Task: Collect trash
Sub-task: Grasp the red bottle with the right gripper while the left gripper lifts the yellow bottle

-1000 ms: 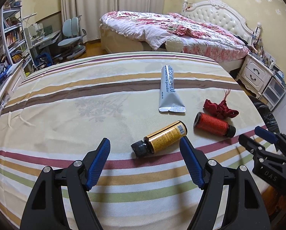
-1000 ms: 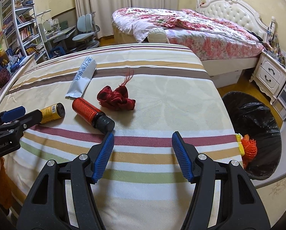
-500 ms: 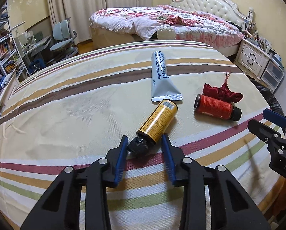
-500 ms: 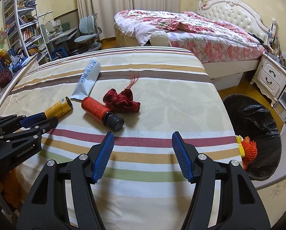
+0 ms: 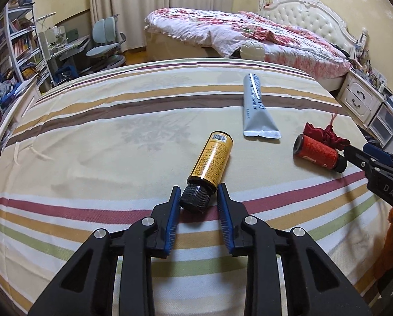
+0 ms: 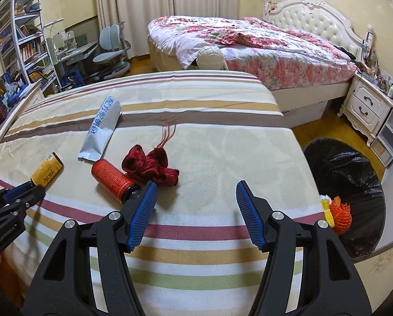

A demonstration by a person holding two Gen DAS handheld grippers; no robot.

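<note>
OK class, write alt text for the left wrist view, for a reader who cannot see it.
The left gripper has just been closing its jaws around the black cap of a yellow bottle lying on a striped bedsheet. Farther off lie a silver tube, a red bottle and a red cloth bow.

"DAS" on right gripper; "GenRobot.AI" on left gripper; "powder" on silver tube.

— What is in the room?
— A big bed with a flowery blanket, long curtains and yellow walls.
— What else?
— A blue chair, bookshelves, a white drawer table, wood floor.
</note>
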